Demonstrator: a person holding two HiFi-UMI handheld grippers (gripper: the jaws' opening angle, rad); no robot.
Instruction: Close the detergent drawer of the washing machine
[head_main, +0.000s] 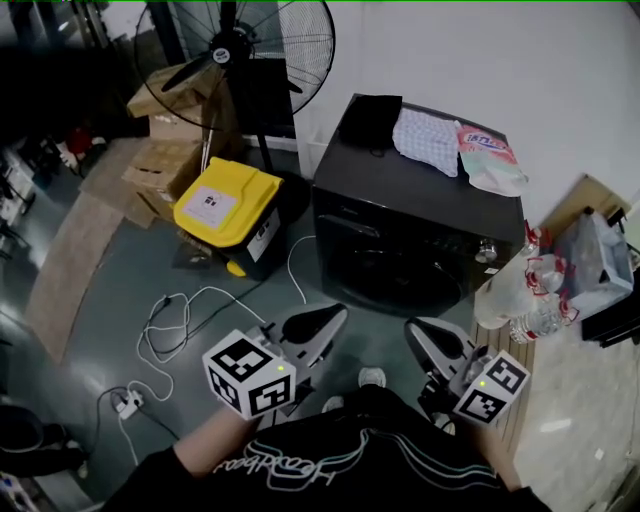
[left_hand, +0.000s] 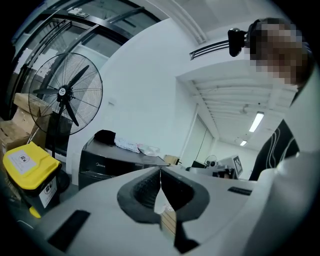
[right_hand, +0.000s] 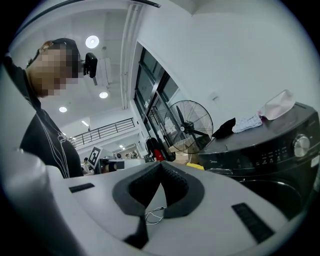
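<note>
Left gripper and right gripper, both pinched together on nothing, hang near the black front-loading washing machine; bare grey floor lies before its front edge.

The black front-loading washing machine stands upright on the floor with its back to a white wall. Its round dark door faces forward and looks closed. A control band with a silver knob runs across the top of the front. The detergent drawer sits at that band's left end and seems to stick out slightly, though the dark front makes this hard to judge.
</note>
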